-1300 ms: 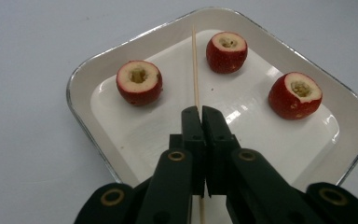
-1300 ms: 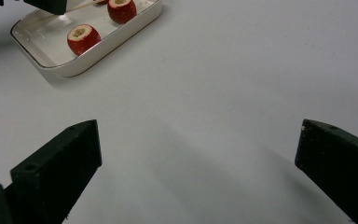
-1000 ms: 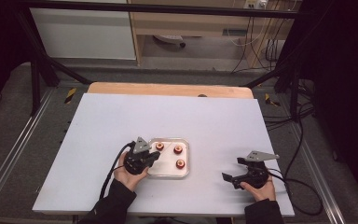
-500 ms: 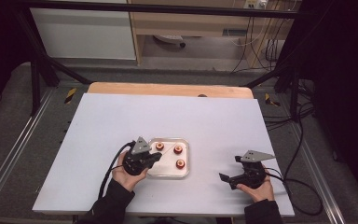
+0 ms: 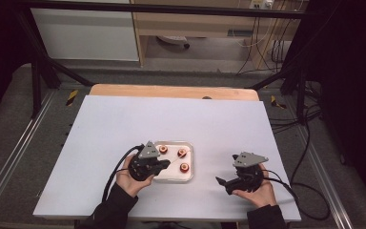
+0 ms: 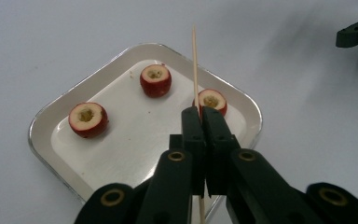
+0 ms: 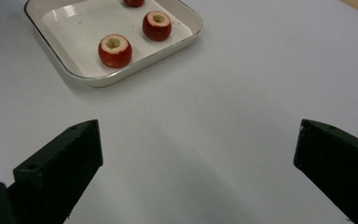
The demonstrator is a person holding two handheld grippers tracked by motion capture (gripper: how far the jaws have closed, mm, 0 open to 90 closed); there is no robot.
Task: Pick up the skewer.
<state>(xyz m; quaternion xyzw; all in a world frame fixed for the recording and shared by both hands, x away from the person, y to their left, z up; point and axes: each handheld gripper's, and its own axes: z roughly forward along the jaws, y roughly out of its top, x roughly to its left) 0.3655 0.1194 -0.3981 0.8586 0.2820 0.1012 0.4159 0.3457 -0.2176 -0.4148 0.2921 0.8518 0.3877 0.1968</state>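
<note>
Three cored red fruits sit in a white tray (image 5: 171, 174) near the front middle of the worktop (image 5: 124, 124) in the high view. Your left hand-held gripper (image 5: 164, 165) hangs over the tray's left edge, pointing right across it. Your right hand-held gripper (image 5: 221, 182) lies well apart to the right of the tray, low over bare worktop, pointing left toward it.

Left gripper view: your jaws are pressed together on a thin wooden skewer (image 6: 195, 65), which stands out past the jaw tips over the tray (image 6: 51, 116). Nearest fruit (image 6: 211, 100) lies just behind the jaw tips, partly hidden by them, beside the skewer; whether the skewer touches it I cannot tell. Second fruit (image 6: 155, 79) sits toward the far rim, third fruit (image 6: 87, 119) toward the left corner. All three stand apart from each other, cored side up.

Right gripper view: your jaws are spread wide with nothing between them, worktop (image 7: 223, 121) showing in the gap. Tray (image 7: 121, 74) lies ahead at upper left, with two fruits in full sight (image 7: 115, 50) (image 7: 157, 25) and a third cut by the top edge.
</note>
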